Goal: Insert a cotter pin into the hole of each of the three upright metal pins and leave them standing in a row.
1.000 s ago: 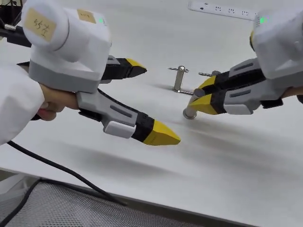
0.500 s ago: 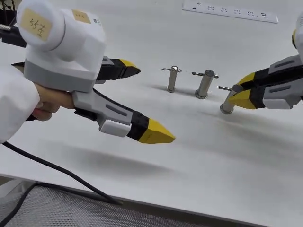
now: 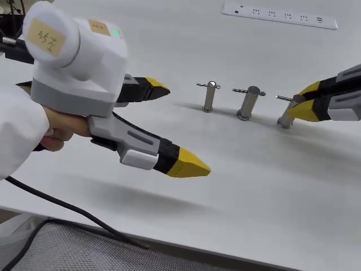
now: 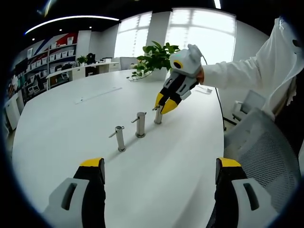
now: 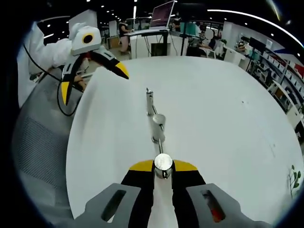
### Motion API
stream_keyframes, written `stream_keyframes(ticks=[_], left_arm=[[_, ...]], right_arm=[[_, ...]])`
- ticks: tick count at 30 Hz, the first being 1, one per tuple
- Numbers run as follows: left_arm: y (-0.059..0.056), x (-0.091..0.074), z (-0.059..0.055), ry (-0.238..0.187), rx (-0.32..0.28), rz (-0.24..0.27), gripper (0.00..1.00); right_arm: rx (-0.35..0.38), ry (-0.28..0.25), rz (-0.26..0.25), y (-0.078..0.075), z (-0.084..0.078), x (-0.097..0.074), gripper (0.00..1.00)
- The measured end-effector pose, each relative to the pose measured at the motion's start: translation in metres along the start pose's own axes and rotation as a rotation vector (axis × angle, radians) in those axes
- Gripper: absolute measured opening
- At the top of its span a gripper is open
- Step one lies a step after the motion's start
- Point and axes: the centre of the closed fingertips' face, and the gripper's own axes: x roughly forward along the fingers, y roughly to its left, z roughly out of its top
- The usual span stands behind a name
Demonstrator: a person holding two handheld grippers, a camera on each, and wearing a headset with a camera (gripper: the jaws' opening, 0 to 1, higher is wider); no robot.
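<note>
Right gripper (image 3: 300, 107) is clamping the 3rd pin (image 3: 286, 120) at right edge, left gripper (image 3: 186, 129) is gaping; opening slowly should avoid tipping.

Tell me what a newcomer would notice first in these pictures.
The left gripper looms large at the head view's left, fingers wide open above the white table. Beyond it three pins stand in a row, each with a cotter pin through its top. The right gripper is shut on the end pin at the right.
</note>
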Motion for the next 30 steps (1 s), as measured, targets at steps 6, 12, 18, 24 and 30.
stream_keyframes(ticks=[6,12,18,24,30], left_arm=[[0.000,-0.001,-0.004,0.004,-0.011,0.008,0.96],[-0.003,-0.002,-0.004,-0.001,-0.027,0.002,0.95],[-0.003,-0.003,-0.002,-0.001,-0.024,0.007,0.95],[-0.003,-0.006,-0.001,-0.014,-0.041,0.014,0.94],[-0.014,-0.005,0.005,-0.036,-0.063,0.019,0.94]], right_arm=[[0.004,0.002,0.001,-0.001,-0.004,0.001,0.08],[0.005,0.006,0.012,-0.003,-0.008,0.004,0.08],[-0.007,-0.003,0.016,-0.003,-0.005,0.005,0.08],[0.001,-0.015,0.022,-0.003,-0.005,0.005,0.08],[0.020,-0.023,0.016,-0.002,-0.005,0.004,0.09]])
